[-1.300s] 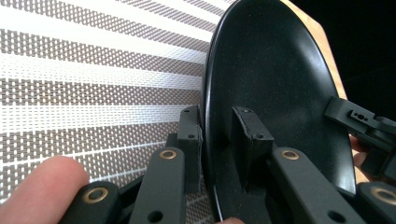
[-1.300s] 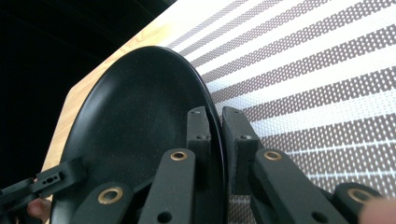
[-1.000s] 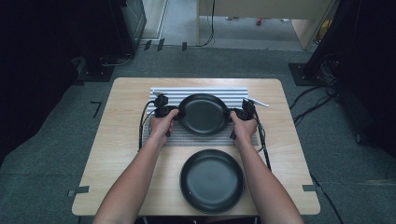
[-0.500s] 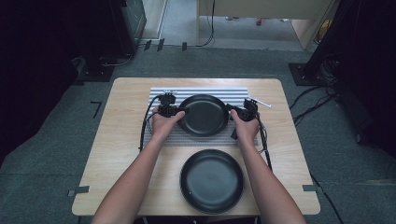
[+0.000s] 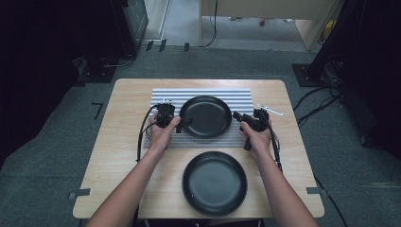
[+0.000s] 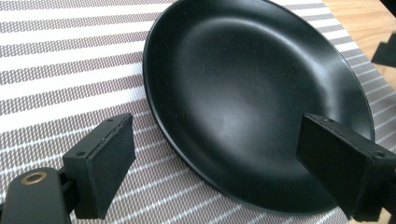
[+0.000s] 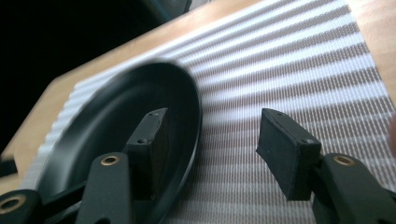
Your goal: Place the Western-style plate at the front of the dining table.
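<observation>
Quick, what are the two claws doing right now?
Left claw: open, just let go of the far plate.
Right claw: open, just released that plate.

Grey carpet floor (image 5: 56,156), wooden table (image 5: 118,156), black cables (image 5: 312,101).

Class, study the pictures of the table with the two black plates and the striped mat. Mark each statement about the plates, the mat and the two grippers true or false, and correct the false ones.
1. The far plate lies on the striped mat. True.
2. The near plate also lies on the mat. False: it lies on the bare wooden table.
3. The left gripper clamps the far plate's rim. False: its jaws have just been opening and stand apart on either side of the rim.
4. The right gripper is open, its jaws astride the plate's rim. True.
5. Food lies on the far plate. False: it is empty.
</observation>
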The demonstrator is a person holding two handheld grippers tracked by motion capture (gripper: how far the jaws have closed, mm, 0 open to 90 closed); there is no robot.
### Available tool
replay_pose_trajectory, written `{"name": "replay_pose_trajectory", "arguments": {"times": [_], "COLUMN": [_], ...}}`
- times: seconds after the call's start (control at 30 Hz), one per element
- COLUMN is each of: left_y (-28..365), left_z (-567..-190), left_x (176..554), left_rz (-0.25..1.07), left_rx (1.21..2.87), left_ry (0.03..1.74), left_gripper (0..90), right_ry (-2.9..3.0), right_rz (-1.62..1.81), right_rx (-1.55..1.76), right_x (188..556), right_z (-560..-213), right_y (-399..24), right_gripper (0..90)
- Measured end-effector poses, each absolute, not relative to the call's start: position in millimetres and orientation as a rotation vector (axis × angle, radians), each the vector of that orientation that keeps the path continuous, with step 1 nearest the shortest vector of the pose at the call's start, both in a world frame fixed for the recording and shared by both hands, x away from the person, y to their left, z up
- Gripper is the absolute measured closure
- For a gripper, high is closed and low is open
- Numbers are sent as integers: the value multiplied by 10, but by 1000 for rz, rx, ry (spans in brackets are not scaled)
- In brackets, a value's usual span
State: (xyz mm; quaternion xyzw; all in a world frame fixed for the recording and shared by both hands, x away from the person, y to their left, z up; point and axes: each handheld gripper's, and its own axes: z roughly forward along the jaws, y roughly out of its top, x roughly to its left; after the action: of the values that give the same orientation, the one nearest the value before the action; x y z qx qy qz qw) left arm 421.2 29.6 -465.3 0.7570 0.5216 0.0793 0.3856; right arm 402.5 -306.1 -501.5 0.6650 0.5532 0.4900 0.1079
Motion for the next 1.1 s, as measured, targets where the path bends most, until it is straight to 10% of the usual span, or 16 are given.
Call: {"name": "replay_pose_trajectory", "arguments": {"times": [0.37, 1.1], "left_y": [387, 955], "left_z": [-4641, -4771], "left_x": [3848, 3109], "left_rz": [192, 296], "left_rx": [1914, 1942], "left_ry": [1274, 1258], "left_gripper": [113, 92], "right_ry": [1713, 1812], "right_rz": [1495, 1366], "right_rx": [1853, 1711], "right_x": [3651, 2883], "right_z": [-4772, -4855], "right_y": [-3248, -3695], "right_gripper": [254, 236]}}
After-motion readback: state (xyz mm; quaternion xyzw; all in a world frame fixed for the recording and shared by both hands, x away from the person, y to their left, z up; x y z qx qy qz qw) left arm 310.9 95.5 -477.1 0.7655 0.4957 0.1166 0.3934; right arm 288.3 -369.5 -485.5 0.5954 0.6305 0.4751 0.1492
